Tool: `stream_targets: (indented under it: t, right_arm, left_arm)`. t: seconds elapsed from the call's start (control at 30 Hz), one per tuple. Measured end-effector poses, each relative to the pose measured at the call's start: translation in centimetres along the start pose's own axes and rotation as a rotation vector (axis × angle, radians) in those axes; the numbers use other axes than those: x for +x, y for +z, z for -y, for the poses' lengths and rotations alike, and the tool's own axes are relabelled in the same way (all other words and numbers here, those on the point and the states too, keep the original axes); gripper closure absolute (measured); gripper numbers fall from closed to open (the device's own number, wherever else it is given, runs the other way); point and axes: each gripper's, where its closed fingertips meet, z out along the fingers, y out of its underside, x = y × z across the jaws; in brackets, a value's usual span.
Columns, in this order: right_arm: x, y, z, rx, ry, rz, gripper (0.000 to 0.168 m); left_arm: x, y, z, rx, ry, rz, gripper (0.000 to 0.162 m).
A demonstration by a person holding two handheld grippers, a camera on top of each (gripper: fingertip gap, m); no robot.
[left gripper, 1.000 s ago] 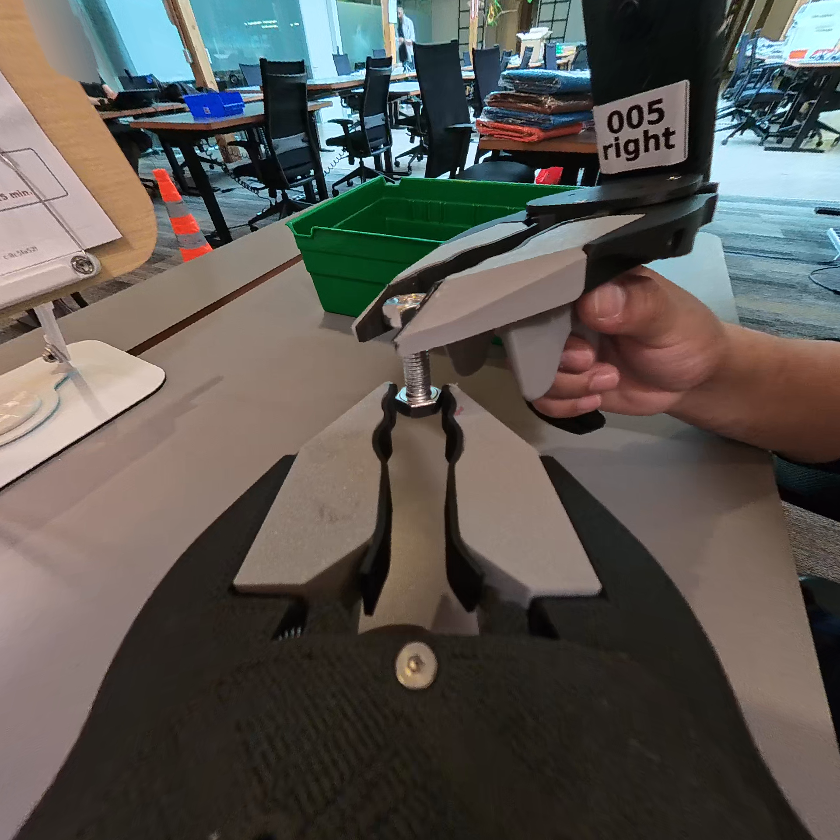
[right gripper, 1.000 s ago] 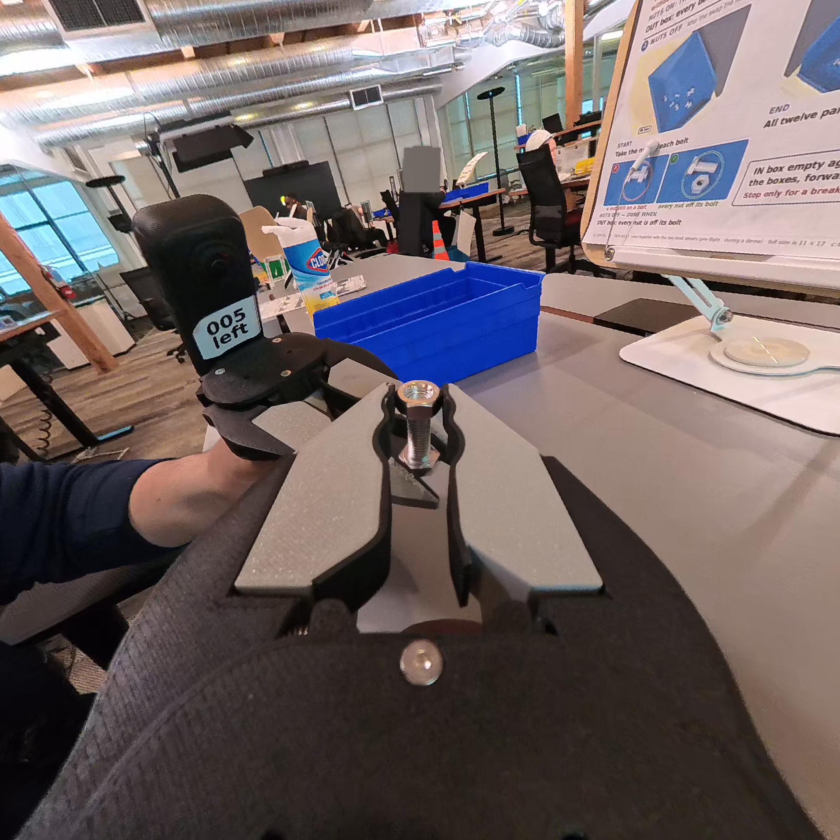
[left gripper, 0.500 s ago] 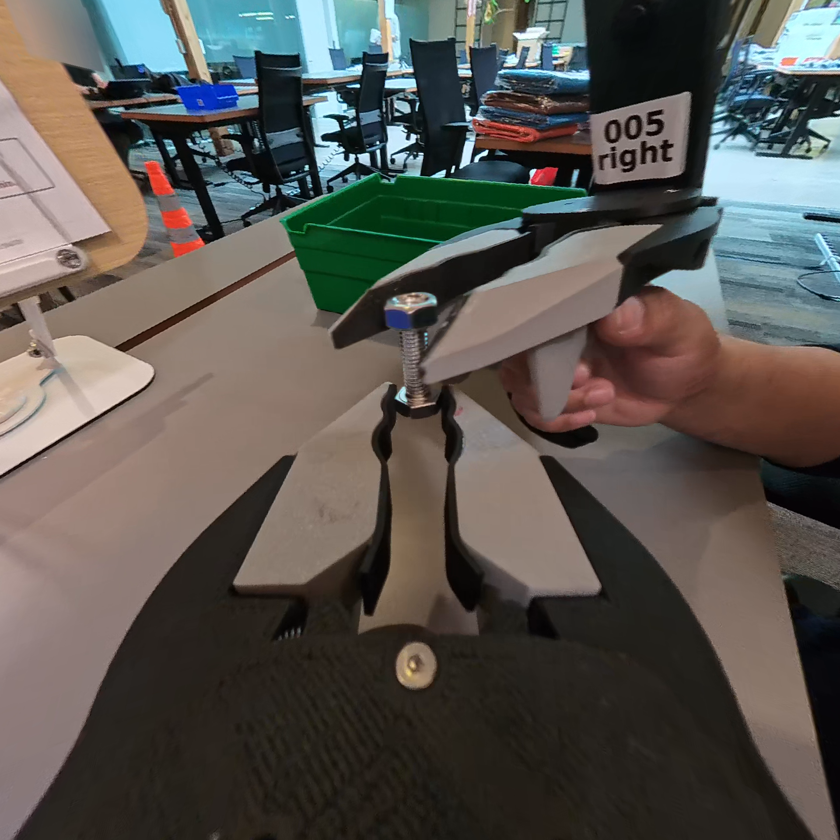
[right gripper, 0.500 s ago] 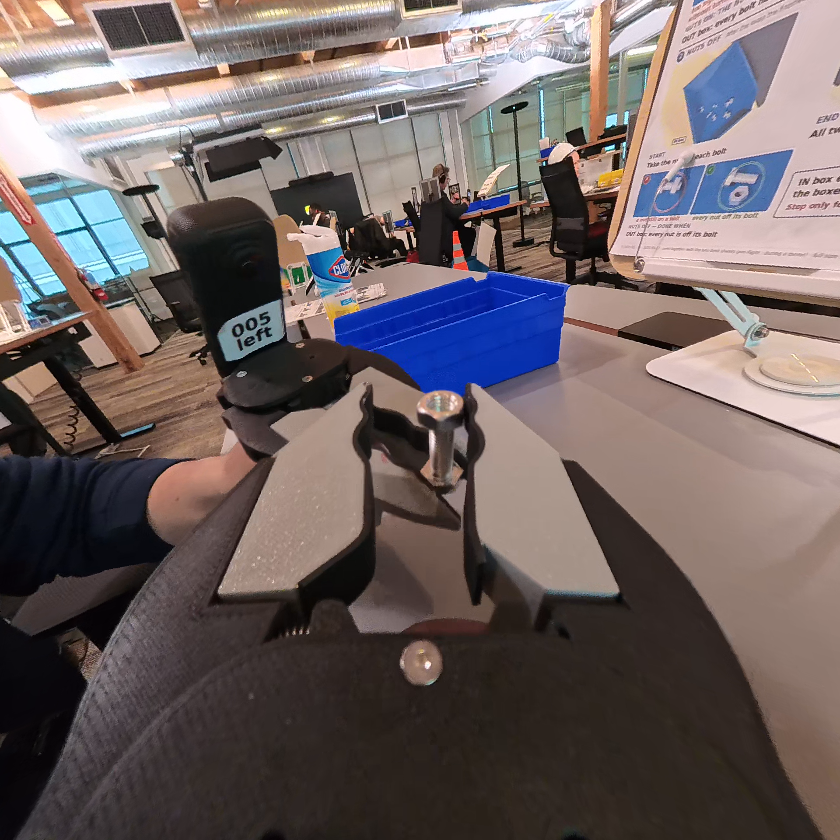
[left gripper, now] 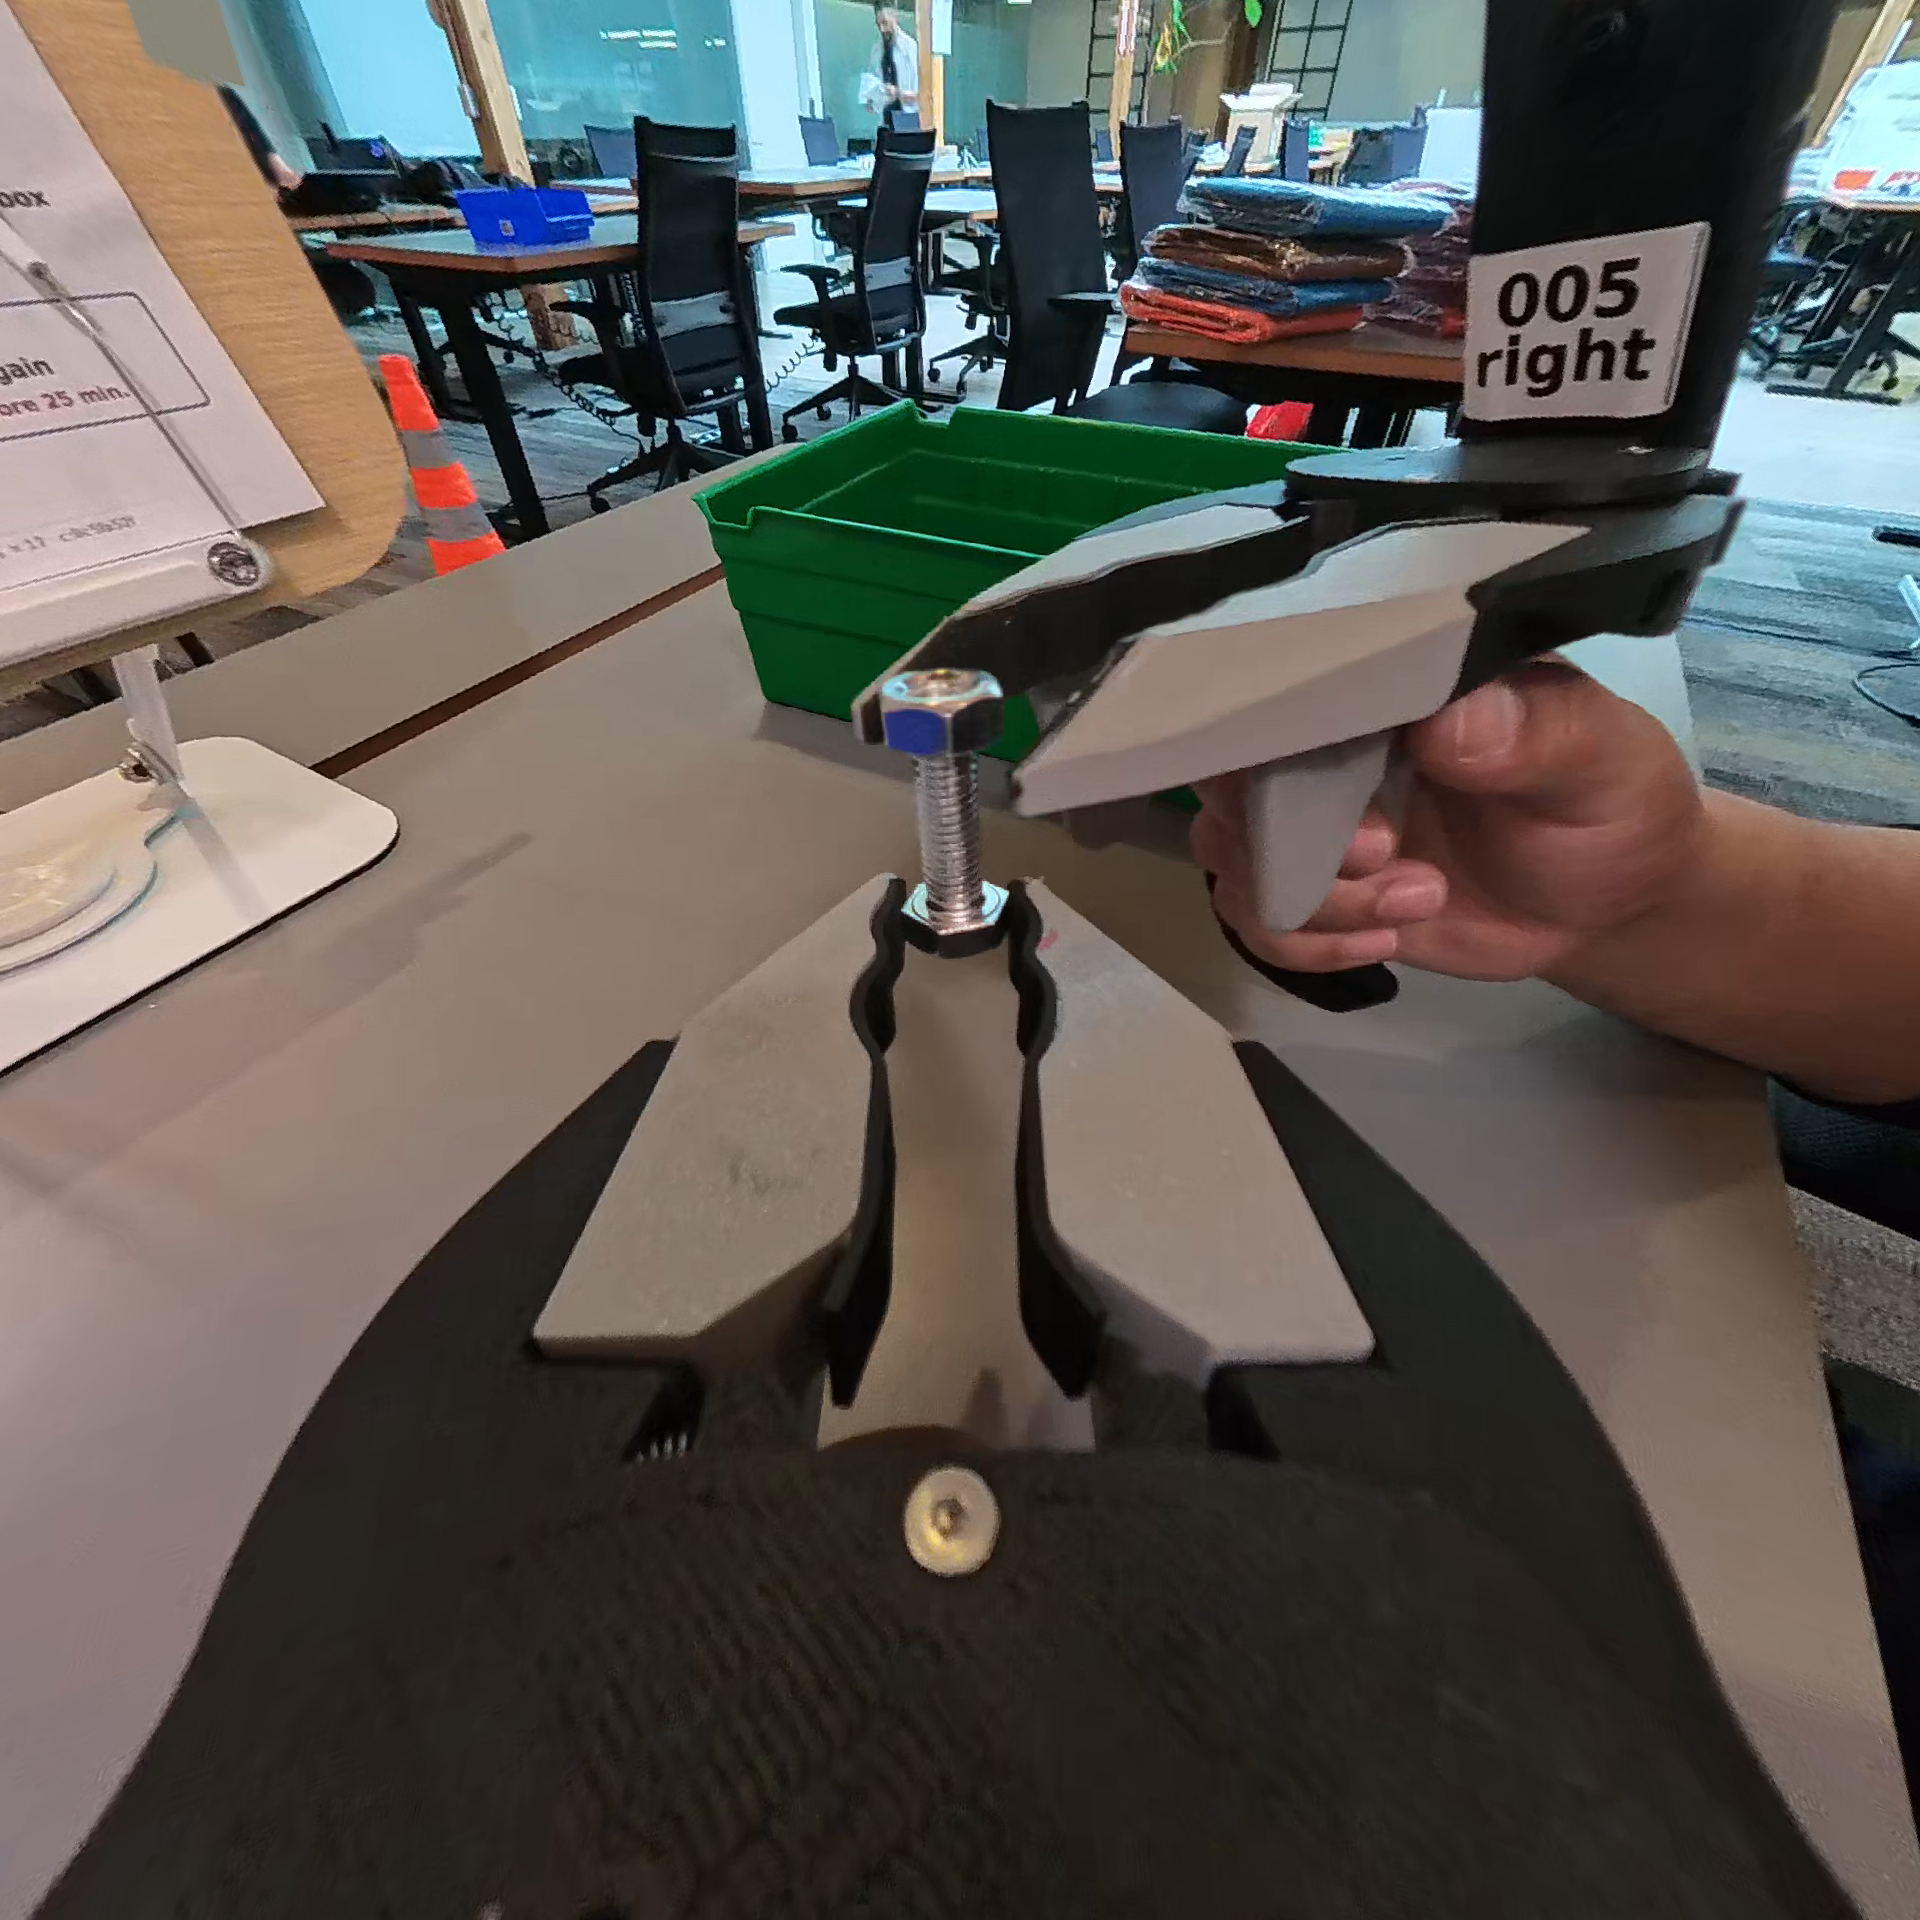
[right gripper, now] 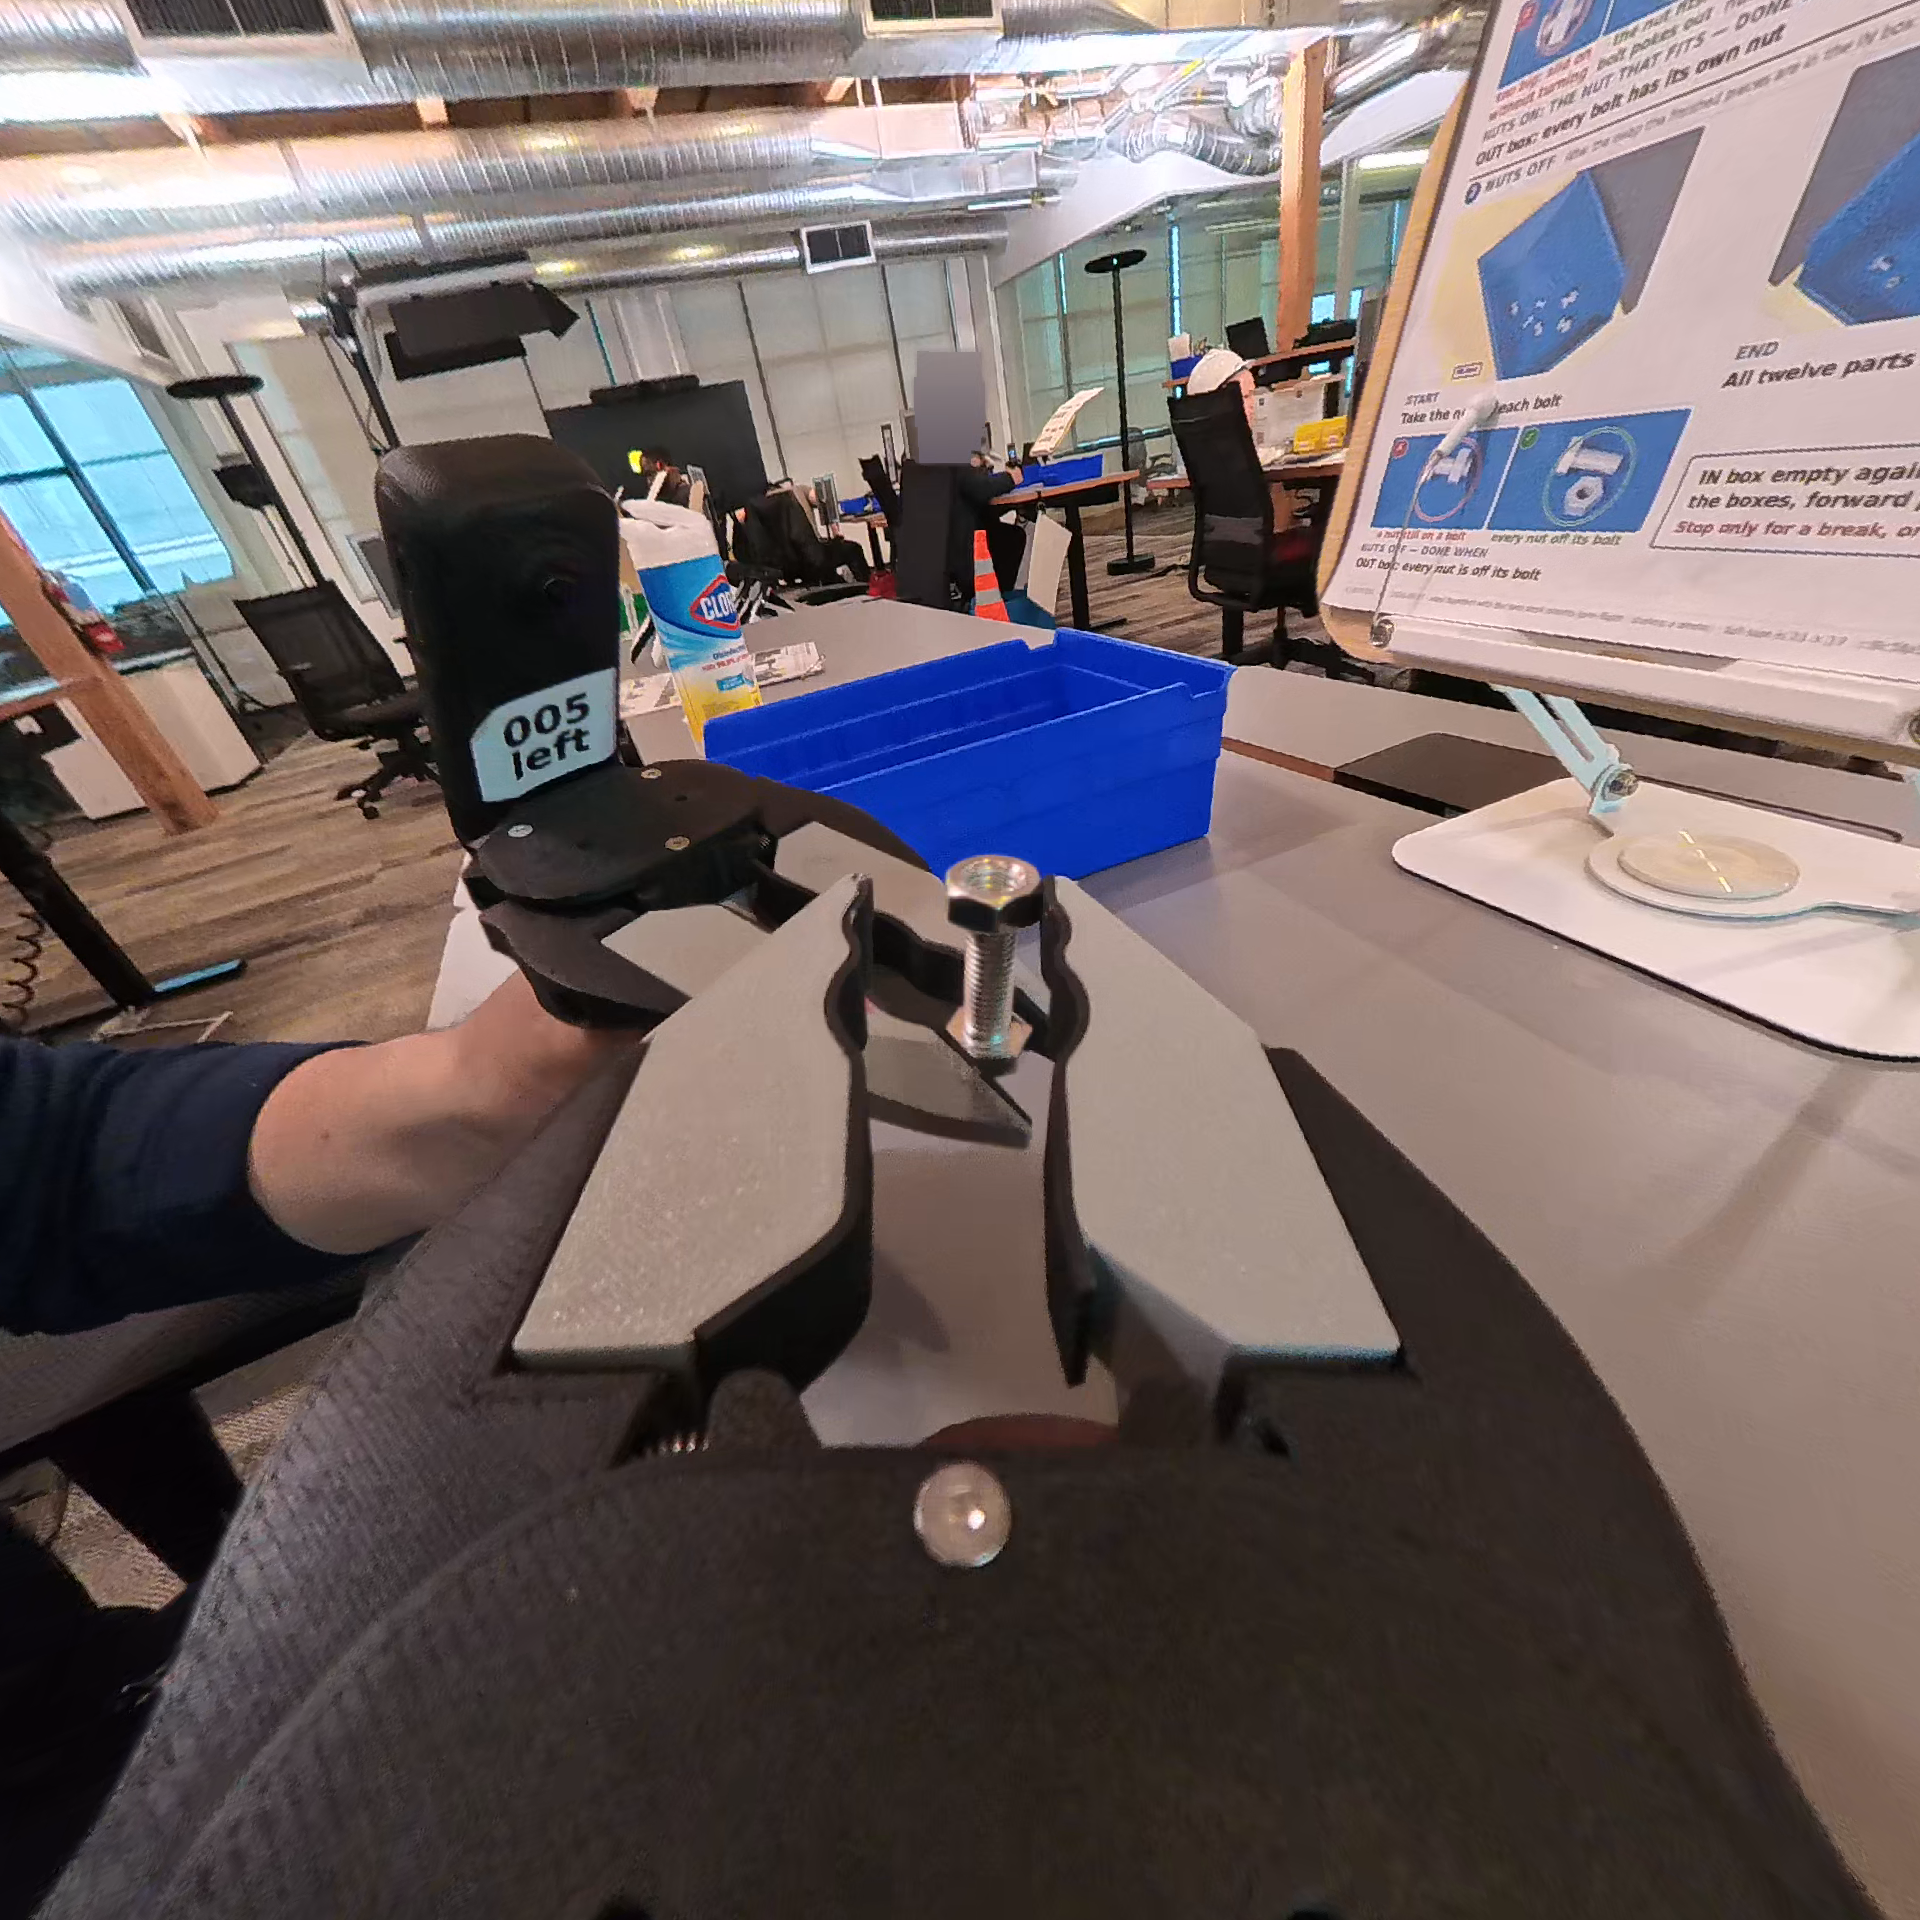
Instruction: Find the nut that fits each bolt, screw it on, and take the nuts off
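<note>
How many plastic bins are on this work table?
2. A green bin stands on the table in the left wrist view, and a blue bin stands on it in the right wrist view. More could sit outside both views.

Two close wrist views, facing each other across the upright bolt (left gripper: 943, 821) (right gripper: 990, 966).

Lighting: bright, even indoor light, from ceiling fixtures and the large windows (right gripper: 104, 499) at far left in the right wrist view; soft shadows on the grey table (left gripper: 520, 935), a faint sheen on the metal bolt (left gripper: 948, 831). Picture quality: strong wide-angle bending toward the edges, ceiling ducts (right gripper: 623, 156) streaked with blur, far office slightly soft, near parts sharp
</note>
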Motion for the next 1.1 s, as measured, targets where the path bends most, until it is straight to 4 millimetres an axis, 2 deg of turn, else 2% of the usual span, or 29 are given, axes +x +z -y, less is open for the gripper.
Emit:
stream_targets:
  t: [0.27,0.57,0.97,1.0,1.07,1.1]
  right_arm:
    - [0.2,0.0,0.0,0.007,0.015,-0.001,0.152]
    - [-0.3,0.0,0.0,0.003,0.021,0.033,0.153]
    - [0.3,-0.2,0.0,0.011,0.042,0.027,0.153]
    - [0.4,-0.2,0.0,0.011,0.05,0.026,0.152]
    - [0.6,-0.1,-0.1,0.006,0.069,0.015,0.137]
    - [0.6,-0.1,-0.1,0.008,0.072,0.015,0.135]
  left_arm:
    - [0.9,0.3,0.0,-0.003,0.017,-0.02,0.145]
    - [1.5,0.4,0.1,-0.002,0.007,-0.055,0.145]
    - [1.2,0.2,0.1,-0.004,-0.003,-0.054,0.145]
    - [1.1,0.1,0.1,-0.003,0.002,-0.044,0.145]
    - [0.8,0.0,0.3,0.005,0.0,-0.031,0.145]
    - [0.6,-0.1,0.4,0.009,-0.006,-0.025,0.144]
